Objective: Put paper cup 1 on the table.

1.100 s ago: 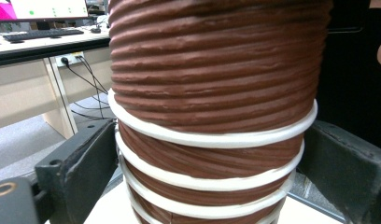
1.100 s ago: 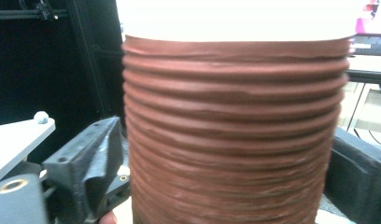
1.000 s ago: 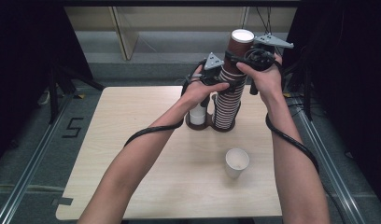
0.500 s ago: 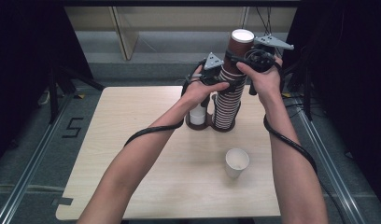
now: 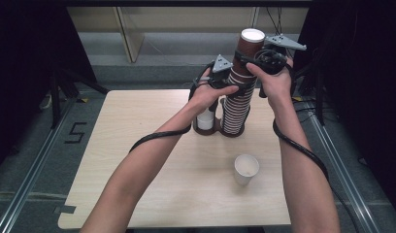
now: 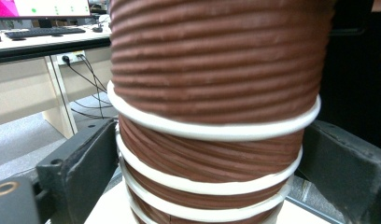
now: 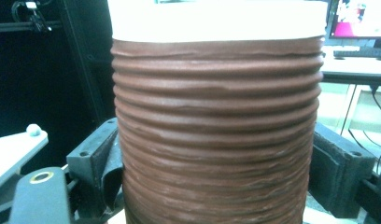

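Standing nearest the person, a single white cup (image 5: 246,168) sits apart on the surface (image 5: 138,145), likely one already separated. Farther back, a tall stack of brown ribbed cups (image 5: 237,104) rises beside a short stack (image 5: 206,121). The left tool (image 5: 224,81) clamps the stack around its middle. Higher up, the right tool (image 5: 256,59) has just been closing on the top cup (image 5: 248,46), its jaws flanking the ribbed wall. Pulling that cup free looks not yet done; many remain.
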